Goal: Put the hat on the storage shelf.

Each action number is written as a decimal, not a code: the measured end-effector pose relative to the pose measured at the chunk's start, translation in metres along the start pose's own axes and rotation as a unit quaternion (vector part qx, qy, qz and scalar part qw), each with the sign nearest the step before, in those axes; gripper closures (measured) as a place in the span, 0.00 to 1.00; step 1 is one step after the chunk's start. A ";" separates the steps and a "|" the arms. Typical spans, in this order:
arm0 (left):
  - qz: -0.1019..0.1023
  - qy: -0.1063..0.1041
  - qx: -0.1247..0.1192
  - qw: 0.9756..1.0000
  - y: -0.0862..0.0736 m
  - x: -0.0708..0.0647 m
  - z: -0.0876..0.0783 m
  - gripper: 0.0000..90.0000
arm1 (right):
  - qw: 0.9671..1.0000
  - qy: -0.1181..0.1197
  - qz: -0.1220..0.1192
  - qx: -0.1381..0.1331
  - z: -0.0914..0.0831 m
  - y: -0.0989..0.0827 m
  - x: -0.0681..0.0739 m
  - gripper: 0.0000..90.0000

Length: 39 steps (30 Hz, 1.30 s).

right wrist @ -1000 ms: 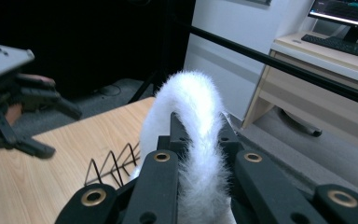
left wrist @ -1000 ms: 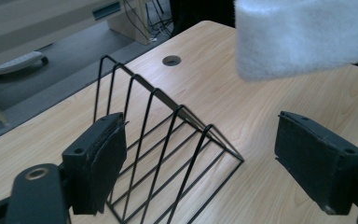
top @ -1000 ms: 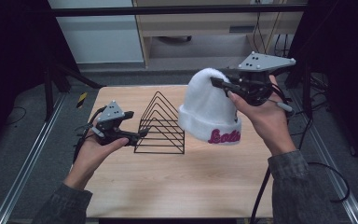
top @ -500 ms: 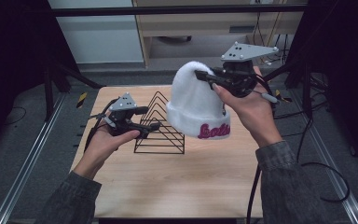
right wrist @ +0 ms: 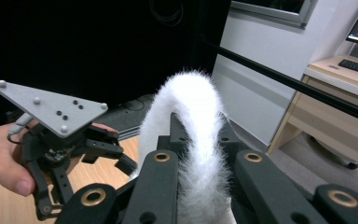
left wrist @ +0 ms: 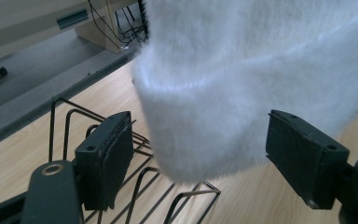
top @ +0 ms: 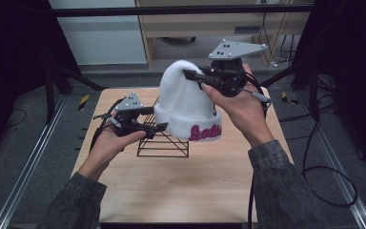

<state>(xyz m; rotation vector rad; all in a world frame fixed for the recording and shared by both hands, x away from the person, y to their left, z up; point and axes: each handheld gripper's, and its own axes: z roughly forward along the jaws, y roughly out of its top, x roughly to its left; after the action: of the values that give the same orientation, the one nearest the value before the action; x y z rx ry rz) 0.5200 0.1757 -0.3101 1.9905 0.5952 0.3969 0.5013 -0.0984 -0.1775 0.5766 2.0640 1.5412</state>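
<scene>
right claw [top: 193, 78] pinching white beanie [top: 186, 107] over wire rack [top: 164, 143]

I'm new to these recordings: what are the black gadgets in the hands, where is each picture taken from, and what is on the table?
A person holds a hand-operated two-jaw gripper in each hand; there is no robot arm. One picture looks down from above the table; the other two come from cameras riding on each gripper. On the light wooden table stands a black wire rack. The right gripper is shut on the top of a fluffy white knit beanie with pink lettering, holding it over the rack. The left gripper is open, its jaws either side of the beanie's lower edge.
</scene>
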 end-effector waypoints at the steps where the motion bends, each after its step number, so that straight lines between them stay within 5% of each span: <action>1: -0.004 -0.001 -0.002 1.000 0.000 0.001 0.002 0.25 | 1.000 0.002 -0.001 -0.001 0.000 0.000 0.001 0.92; 6: 0.001 -0.006 -0.004 1.000 0.001 0.002 0.010 0.28 | 1.000 0.009 0.001 -0.005 0.002 0.001 0.003 0.92; 12: 0.000 -0.002 0.000 1.000 0.002 0.004 0.011 0.73 | 1.000 0.017 -0.001 -0.009 0.003 0.001 0.002 0.92; 15: -0.004 0.010 0.006 1.000 0.005 0.004 0.012 0.82 | 1.000 0.018 -0.004 -0.004 0.006 0.001 0.000 0.92; 24: -0.006 0.072 -0.028 0.997 0.011 0.006 0.000 0.83 | 1.000 0.007 -0.004 -0.011 0.012 -0.001 -0.017 0.92; 39: -0.006 0.103 -0.026 0.994 0.002 0.016 -0.012 0.83 | 1.000 -0.001 0.007 0.013 0.051 -0.017 -0.033 0.91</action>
<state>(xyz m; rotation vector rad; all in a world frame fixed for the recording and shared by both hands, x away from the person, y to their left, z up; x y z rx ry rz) 0.5277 0.1924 -0.3020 1.9086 0.7177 0.6104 0.5579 -0.0845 -0.2012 0.6021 2.0857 1.5236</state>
